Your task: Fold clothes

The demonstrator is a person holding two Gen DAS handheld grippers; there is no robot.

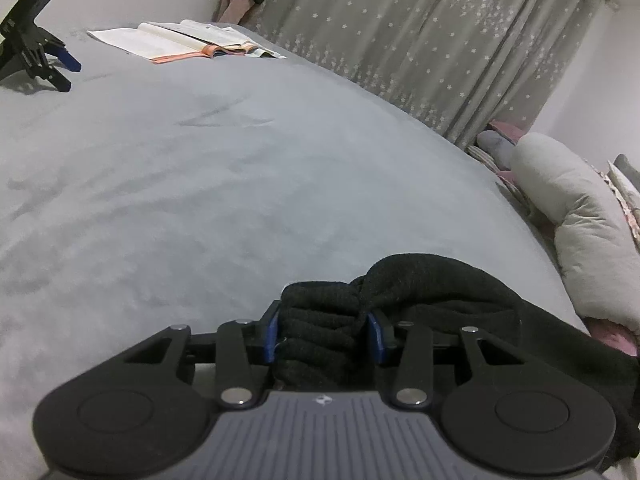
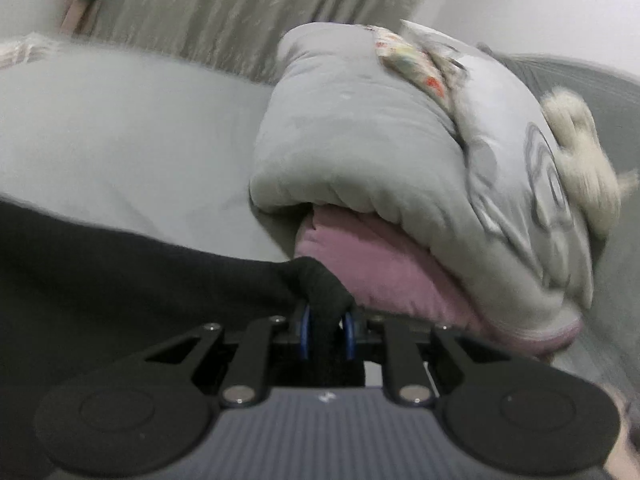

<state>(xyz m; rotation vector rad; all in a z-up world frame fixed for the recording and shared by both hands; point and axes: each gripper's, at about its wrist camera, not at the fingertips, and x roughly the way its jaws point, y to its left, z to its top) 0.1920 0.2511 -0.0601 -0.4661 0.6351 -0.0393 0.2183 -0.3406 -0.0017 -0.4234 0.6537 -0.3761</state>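
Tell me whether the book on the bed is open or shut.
Open. The book lies flat on the grey bed sheet with its pages spread to both sides of the spine.

The left gripper [image 1: 324,334] pointed forward and somewhat down, and its two blue-padded fingers [image 1: 271,334] were clamped on a thick bunch of the black garment [image 1: 420,284], so they stood a little apart. The right gripper [image 2: 327,334] also pointed somewhat down. Its fingers [image 2: 305,332] were almost together, pinching a thin fold of the same cloth.
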